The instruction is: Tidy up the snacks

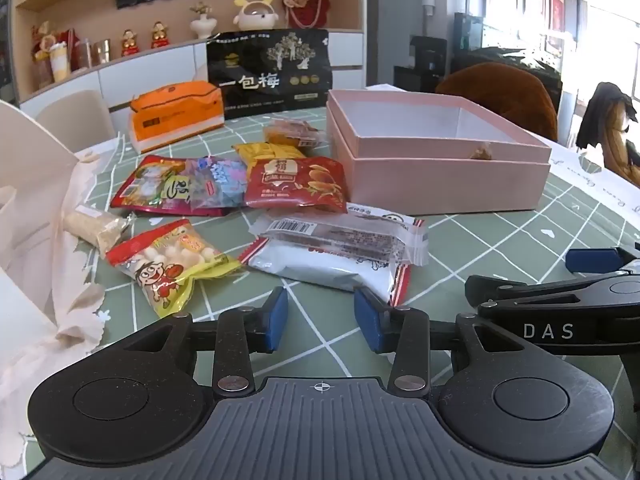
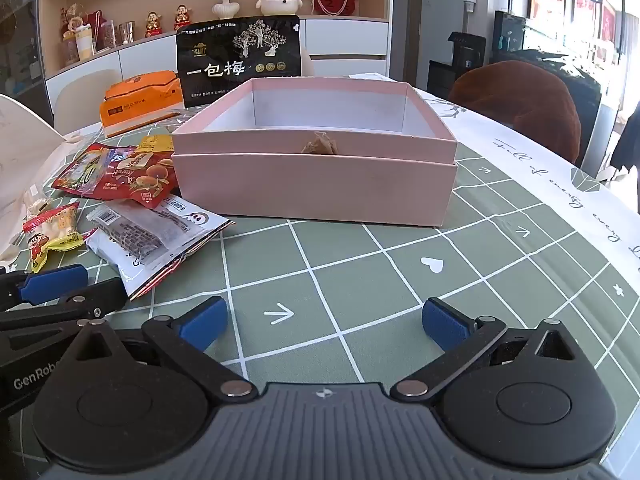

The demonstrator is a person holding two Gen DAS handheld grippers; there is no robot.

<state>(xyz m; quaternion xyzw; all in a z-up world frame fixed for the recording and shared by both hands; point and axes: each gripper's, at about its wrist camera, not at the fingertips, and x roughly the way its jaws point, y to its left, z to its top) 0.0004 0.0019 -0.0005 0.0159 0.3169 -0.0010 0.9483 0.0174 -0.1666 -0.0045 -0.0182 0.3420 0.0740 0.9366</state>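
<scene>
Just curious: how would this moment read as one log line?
left gripper: open, empty | right gripper: open, empty | snack packets: on table | pink box: nearly empty

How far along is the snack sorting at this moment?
Barely begun. Done: the open pink cardboard box shows only one small brown item inside. In hand: nothing; the left claw and right claw are both empty. Left: the loose snack packets lying on the green checked tablecloth beside the box.

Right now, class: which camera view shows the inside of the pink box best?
The right wrist view: the pink box faces it squarely, its white interior open to sight. The left wrist view shows the pink box off to the right at an angle, with less of the interior visible.
</scene>
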